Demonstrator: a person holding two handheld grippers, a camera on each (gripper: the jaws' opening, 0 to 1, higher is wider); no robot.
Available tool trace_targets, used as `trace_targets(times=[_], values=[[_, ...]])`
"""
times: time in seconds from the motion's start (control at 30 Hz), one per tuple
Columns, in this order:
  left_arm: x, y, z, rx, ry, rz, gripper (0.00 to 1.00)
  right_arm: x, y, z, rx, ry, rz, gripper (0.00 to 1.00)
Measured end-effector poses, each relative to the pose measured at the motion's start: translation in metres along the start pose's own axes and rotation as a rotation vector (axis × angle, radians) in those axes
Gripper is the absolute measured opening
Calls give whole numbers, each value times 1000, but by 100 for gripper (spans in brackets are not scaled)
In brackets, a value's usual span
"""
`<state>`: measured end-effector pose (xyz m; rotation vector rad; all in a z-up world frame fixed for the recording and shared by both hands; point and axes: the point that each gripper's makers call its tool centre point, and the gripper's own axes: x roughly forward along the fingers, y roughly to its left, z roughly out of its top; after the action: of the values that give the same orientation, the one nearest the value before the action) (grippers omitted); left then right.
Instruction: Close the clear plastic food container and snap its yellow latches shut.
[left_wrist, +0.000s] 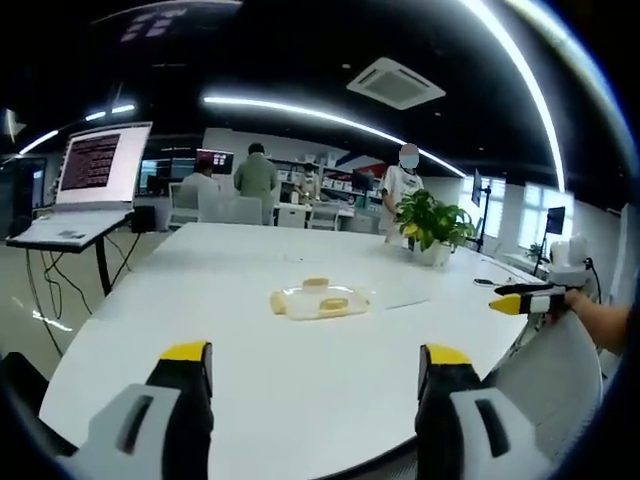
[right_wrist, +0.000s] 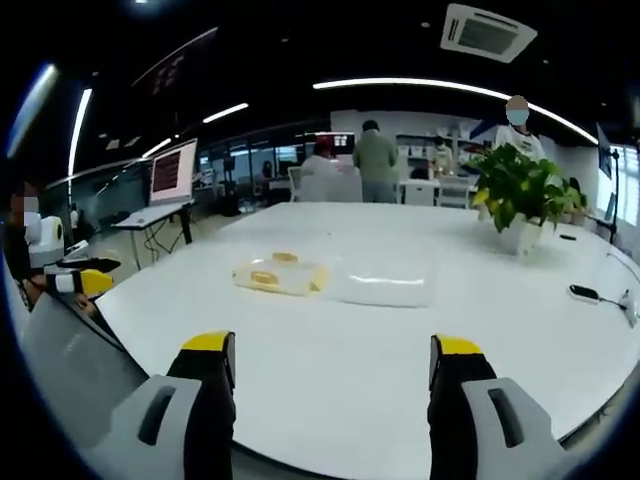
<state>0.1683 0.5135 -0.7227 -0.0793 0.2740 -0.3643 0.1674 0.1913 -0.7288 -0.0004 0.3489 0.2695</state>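
Clear plastic food container (left_wrist: 320, 302) with yellow latches (right_wrist: 265, 277), set mid-worktop (left_wrist: 250, 380) well apart from both tongs, long axis judged crosswise, lid apparently unclosed; left tongs (left_wrist: 310, 385) and right tongs (right_wrist: 330, 375) held wide, empty; approach step judged pending, reach required.
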Motion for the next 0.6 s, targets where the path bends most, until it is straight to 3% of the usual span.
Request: trace_targets(times=[0.07, 0.13, 0.2, 0.3, 0.37, 0.43, 0.6], values=[[-1, 1, 4, -1, -19, 8, 82, 0, 0, 0, -4, 6, 2, 76], [-3, 3, 15, -12, -82, 22, 83, 0, 2, -1, -6, 15, 20, 77], [-4, 6, 14, -2, -69, 48, 87, 0, 11, -8, 9, 58, 91, 79], [-2, 8, 10, 5, -34, 61, 90, 2, 12, -5, 7, 45, 116, 78], [-2, 9, 16, 6, -33, 75, 91, 3, 18, -1, -12, 27, 173, 73], [2, 10, 28, 0, -40, 88, 95, 4, 21, 0, -62, 38, 214, 68], [14, 13, 65, 56, -93, 103, 98, 16, 14, 15, -116, 36, 239, 68]])
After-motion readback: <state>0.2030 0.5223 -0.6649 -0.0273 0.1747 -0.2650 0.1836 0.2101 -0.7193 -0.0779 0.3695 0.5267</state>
